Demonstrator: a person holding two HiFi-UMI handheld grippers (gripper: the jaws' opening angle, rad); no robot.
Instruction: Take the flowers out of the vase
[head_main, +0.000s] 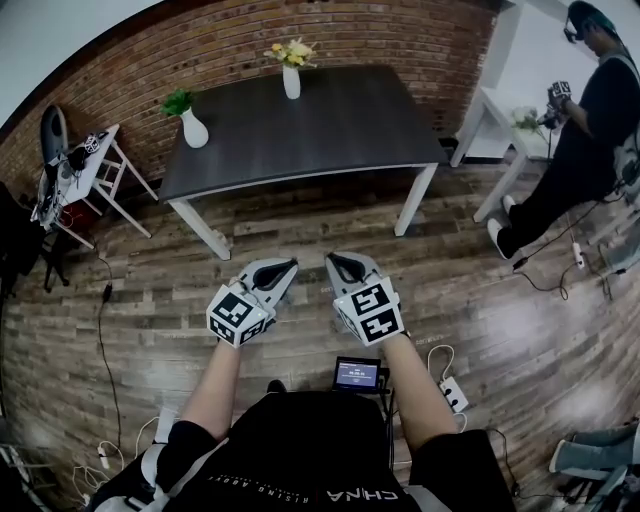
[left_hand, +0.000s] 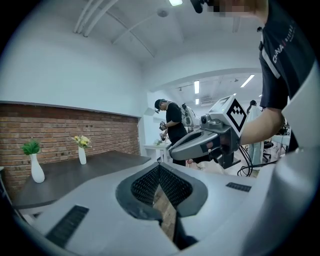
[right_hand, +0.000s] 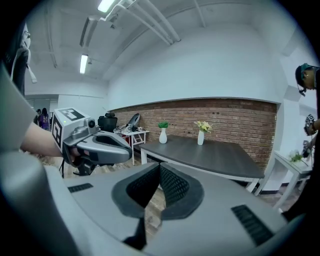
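1. Two grippers are hanging side by side over the wooden plank floor (head_main: 300, 225), well short of the task's things. The left gripper (head_main: 288, 266) is showing its jaws pressed together with nothing between them. The right gripper (head_main: 334, 261) is showing the same, so both are empty.
2. Far ahead, the bunch of yellow and cream flowers (head_main: 291, 51) is standing in a slim white ceramic vase (head_main: 291, 83). That vase is sitting near the far edge of the dark grey rectangular surface (head_main: 330, 130), close to the red brick wall (head_main: 400, 40).
3. Off to the left, a green leafy sprig (head_main: 177, 101) is sitting in a round-bellied white vase (head_main: 195, 131) at the near left corner of the same surface, well apart from the flowers.
4. Judging by looks, the bunch is going to handle as light and soft, with thin stems that crush easily. Whether it is real or artificial cannot be told from here. The best hold is looking like the gathered stems just above the vase's mouth, below the blooms. The vase is appearing smooth, narrow and easy to tip, so the other jaws are probably needing to steady its body.
5. Lengthwise, the bunch is standing upright, with blooms pointing up and stems running down into the vase. A pull is therefore wanting to go straight up along that axis.
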